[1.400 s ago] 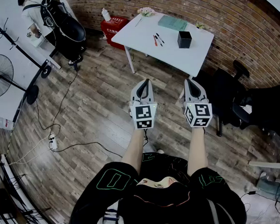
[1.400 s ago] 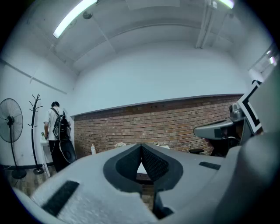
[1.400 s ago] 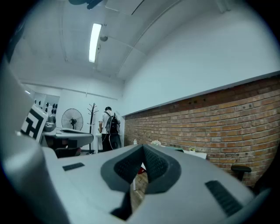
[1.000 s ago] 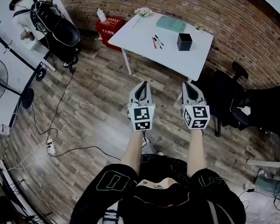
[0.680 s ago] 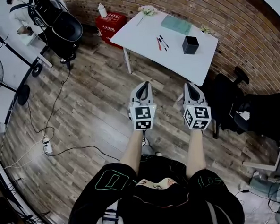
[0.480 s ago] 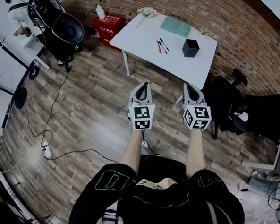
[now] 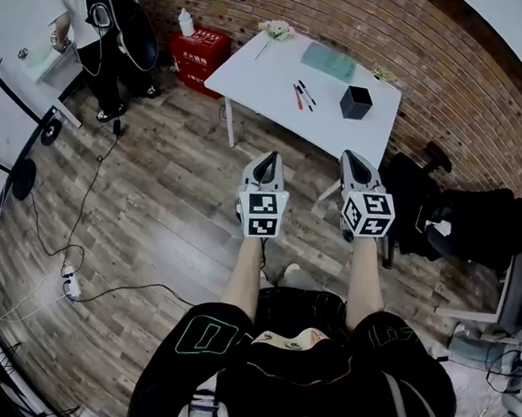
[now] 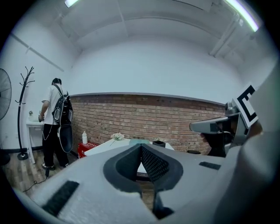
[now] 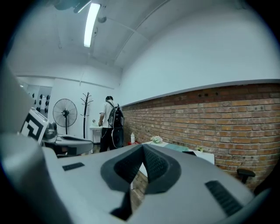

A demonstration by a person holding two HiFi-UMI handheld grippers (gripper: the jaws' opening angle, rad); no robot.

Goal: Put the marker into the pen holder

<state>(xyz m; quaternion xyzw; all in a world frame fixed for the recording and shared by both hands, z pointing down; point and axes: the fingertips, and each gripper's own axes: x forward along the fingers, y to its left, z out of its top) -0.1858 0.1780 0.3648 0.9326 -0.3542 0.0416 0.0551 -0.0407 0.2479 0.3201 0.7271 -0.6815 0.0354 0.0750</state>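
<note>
Marker, red: slim red marker (image 7: 296, 96), lying flat on the white rectangular table (image 7: 261, 67), about mid-top, its length angled across the surface.
Markers, dark: two slim dark markers (image 7: 305, 94), also flat, just beside the red one on its right and roughly parallel to it. Too small to tell whether they touch.
Caps: too small to tell.
Pen holder: black square open-topped pen holder (image 7: 355, 101), upright on the same table, close to its right-hand edge.
Holder interior: dark, contents cannot be made out.
Spacing: the holder stands apart from the markers, to their right from where I stand. All three markers lie outside it on the tabletop.
</note>
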